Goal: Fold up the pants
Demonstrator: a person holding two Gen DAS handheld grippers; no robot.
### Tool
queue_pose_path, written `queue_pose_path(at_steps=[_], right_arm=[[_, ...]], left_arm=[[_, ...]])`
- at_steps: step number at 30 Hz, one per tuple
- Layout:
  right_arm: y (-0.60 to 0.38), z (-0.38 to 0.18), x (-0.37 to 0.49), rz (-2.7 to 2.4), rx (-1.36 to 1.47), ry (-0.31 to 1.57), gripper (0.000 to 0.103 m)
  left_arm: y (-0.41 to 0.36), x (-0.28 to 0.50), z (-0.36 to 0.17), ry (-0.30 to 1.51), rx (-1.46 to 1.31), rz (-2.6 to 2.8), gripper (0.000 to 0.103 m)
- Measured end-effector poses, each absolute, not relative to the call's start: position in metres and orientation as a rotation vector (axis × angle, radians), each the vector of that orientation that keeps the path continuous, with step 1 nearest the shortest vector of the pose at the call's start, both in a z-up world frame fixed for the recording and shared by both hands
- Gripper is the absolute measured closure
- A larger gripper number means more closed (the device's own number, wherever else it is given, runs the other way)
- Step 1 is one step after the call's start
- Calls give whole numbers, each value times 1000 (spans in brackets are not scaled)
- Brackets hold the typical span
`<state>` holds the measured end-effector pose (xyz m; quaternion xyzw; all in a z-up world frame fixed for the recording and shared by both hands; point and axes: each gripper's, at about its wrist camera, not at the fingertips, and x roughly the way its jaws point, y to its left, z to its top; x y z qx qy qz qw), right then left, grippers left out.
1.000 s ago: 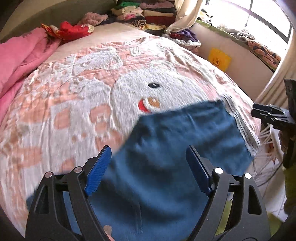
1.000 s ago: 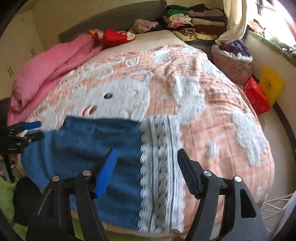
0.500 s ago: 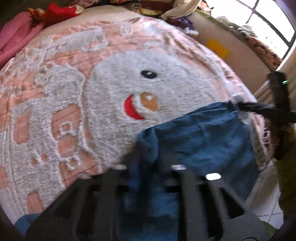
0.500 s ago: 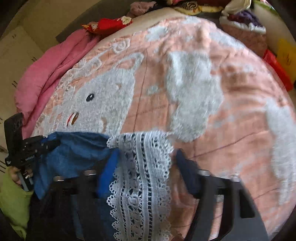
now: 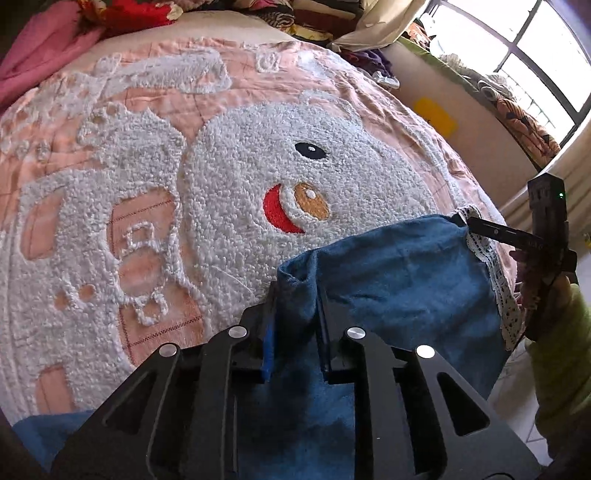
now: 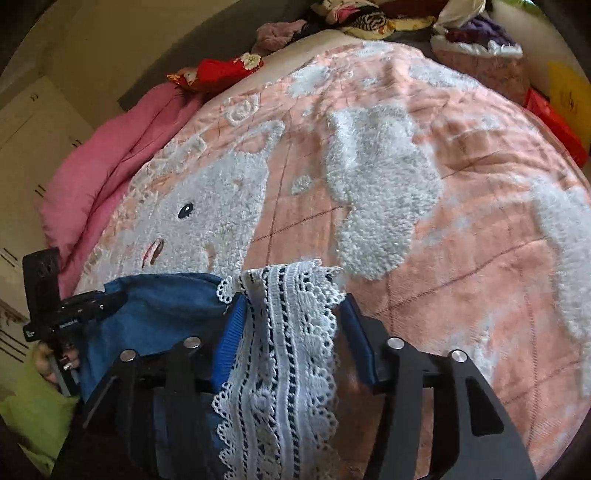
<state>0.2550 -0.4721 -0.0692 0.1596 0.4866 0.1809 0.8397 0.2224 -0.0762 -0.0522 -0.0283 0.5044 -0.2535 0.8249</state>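
left tongs [image 5: 295,314]: clamped on a bunched corner of the blue pants [image 5: 399,280] | right tongs [image 6: 291,332]: jaws just widened, lace trim [image 6: 284,350] between them, pads hardly pressing | pants: on the bed [image 5: 184,184], near edge

Near part of blue pants [image 5: 406,288] hidden under left gripper [image 5: 295,314] frame & cut by bottom edge. Pad contact of right gripper [image 6: 291,317] on lace trim [image 6: 284,350] couldn't be judged; lace draped over the gap. Person cropped to green sleeve [image 5: 561,362] at frame edge. Clothes pile [image 6: 373,14] at far end cut by top edge, items too small to tell.
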Motion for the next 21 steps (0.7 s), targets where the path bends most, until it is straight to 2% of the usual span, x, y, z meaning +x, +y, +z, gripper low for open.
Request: queue_pose_path(at_steps=[1,3,9,13,16,19,21], right_arm=[[-467,-71,256,388,311,1038,54],[-464,-70,256,411,301,1036,87],[-464,-31,256,436,265,882,87],[-459,-24,282,429,180,856,87],[-454,-35,304,417,143,893,87],[-444,-53,315,377,57,951,80],[-446,-59,320,355,69,960,71]], left_arm=[[-79,221,-53,1073,-44,-531,94],[-83,220,-51,1068,-25,-528,98],[-79,227,-21,986,-11,-516,99],[-85,245,-13,968,15,-488,98],[-91,263,-30,1003,19,-441,98],[-87,269,-51,1039,2,-409,93],[-80,269,-56,1030,-36,-419,92]])
